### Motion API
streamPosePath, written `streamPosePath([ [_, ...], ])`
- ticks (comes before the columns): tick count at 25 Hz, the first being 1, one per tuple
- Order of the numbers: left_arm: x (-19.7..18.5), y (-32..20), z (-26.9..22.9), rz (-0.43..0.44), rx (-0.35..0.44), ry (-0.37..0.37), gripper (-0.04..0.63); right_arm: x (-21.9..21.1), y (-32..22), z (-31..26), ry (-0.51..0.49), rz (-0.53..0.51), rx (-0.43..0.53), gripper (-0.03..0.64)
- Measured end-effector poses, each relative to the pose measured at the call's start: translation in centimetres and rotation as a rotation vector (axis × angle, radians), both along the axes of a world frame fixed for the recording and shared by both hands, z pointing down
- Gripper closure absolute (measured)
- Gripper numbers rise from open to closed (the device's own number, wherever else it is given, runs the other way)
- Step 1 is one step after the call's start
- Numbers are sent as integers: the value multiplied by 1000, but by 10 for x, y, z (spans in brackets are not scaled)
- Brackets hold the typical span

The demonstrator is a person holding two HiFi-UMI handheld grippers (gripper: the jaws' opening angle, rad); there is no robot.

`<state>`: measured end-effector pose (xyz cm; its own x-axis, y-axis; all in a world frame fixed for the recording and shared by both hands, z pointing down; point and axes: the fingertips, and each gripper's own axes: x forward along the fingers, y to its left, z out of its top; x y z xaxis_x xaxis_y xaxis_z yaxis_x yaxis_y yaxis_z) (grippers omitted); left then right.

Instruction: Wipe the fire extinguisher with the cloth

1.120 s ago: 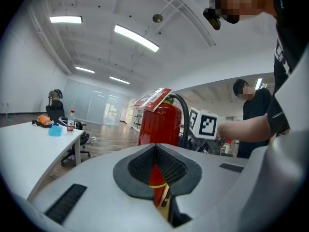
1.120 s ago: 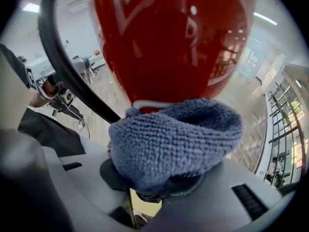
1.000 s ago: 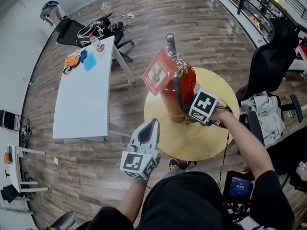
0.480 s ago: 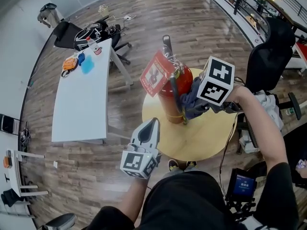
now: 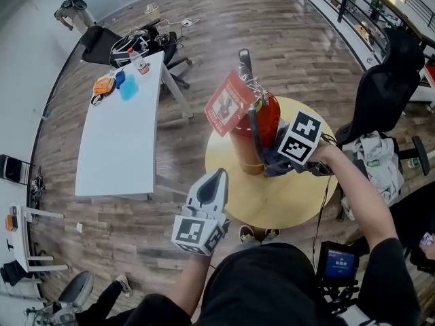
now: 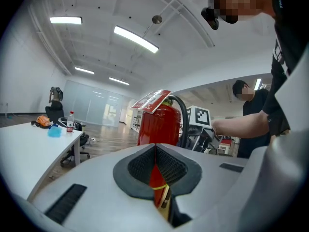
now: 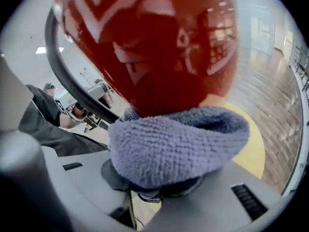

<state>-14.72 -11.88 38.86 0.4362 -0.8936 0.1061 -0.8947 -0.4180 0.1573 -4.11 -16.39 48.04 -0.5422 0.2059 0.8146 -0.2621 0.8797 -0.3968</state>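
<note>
- My right gripper (image 7: 157, 190) is clamped on the cloth (image 7: 178, 146), a thick grey-blue towel with a nubbly looped pile. It is bunched into a rounded roll that bulges past the jaws on both sides.
- The cloth lies against the fire extinguisher (image 7: 159, 47), a glossy red metal cylinder whose curved wall mirrors the ceiling lights and windows. In the head view the contact is on the cylinder's right side, low on the body.
- A smooth black rubber hose (image 7: 72, 88) curves down the cylinder just beside the cloth's left end.
- A flat red card tag (image 5: 228, 104) with a pale picture panel hangs tilted off the top of the extinguisher.
- The extinguisher stands upright on a round table (image 5: 285, 199) with a plain yellow top. It sits toward the far left of the disc, closer to that rim than to the near one.
- My left gripper (image 5: 217, 176) is closed with nothing in it. Its ribbed dark pads meet at the tips inside smooth grey plastic shells. It is held about level just off the table's near-left rim, pointing at the extinguisher and apart from it.
- The yellow top is bare in front of the cylinder and to its right, out to the rim.
- Left of the round table, a strip of wood-plank floor (image 5: 224, 19) separates it from a long white desk (image 5: 119, 141) with gently curved edges.
- A black office chair (image 5: 384, 80) stands near the table's right rim.
</note>
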Motion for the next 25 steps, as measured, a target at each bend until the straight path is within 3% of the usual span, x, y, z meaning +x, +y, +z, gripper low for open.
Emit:
streamPosePath([
  [3,-5,0,3,-12,-9,0,572,31,7,28,86,2,41,505],
  [6,0,2,7,-7,-19,-1,571,79,41,91,232,-38,-2,503],
  [8,4,1,9,0,-27,-4,571,96,56,133,258,-15,-24,498],
  [13,15,-1,16,27,-41,-21,572,96,67,183,169,60,-19,356],
  [17,17,-1,19,32,-49,-30,571,93,57,186,77,89,156,355],
  [20,17,0,20,28,-56,-31,572,82,64,204,86,30,275,356],
  [22,14,2,23,21,-65,-32,572,69,72,220,89,16,273,356],
  [25,14,4,27,21,-76,-35,572,52,82,231,35,54,197,358],
])
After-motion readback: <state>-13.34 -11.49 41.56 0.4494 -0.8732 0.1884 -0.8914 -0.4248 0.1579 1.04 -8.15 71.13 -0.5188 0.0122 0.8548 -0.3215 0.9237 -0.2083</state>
